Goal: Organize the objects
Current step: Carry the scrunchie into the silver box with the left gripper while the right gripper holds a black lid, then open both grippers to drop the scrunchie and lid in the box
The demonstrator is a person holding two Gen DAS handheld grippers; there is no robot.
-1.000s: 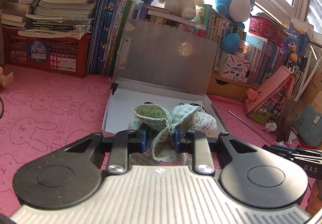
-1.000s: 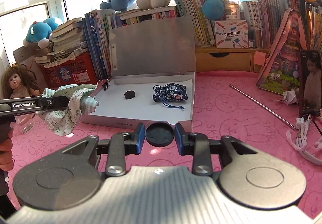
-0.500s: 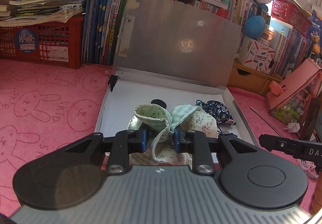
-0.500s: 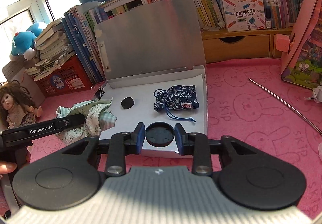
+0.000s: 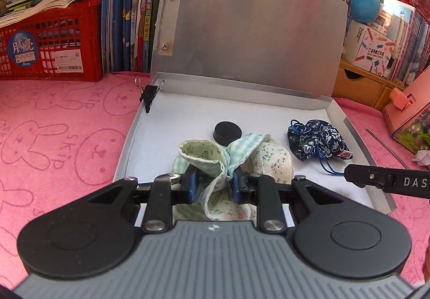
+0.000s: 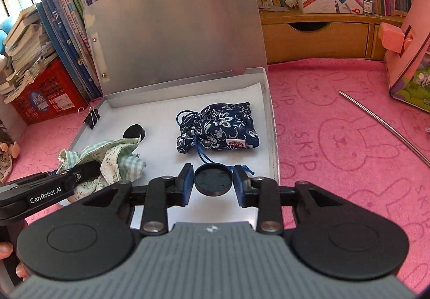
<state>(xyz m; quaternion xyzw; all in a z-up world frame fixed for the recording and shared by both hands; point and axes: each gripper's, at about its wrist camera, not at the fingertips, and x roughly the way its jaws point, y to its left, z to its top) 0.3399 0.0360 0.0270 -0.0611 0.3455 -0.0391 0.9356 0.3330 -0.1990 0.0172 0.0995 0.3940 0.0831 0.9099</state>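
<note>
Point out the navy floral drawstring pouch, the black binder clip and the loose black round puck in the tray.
Navy floral drawstring pouch (image 6: 219,128): right wrist view, middle of fabric.
Black binder clip (image 5: 148,94): left wrist view, clip body.
Loose black round puck (image 5: 228,132): left wrist view, top face.

One open box; two black discs; one blue pouch; one green cloth.

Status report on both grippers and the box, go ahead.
Left gripper shut on green cloth. Right gripper shut on black cap. Both over open box; pouch, black puck inside.
</note>
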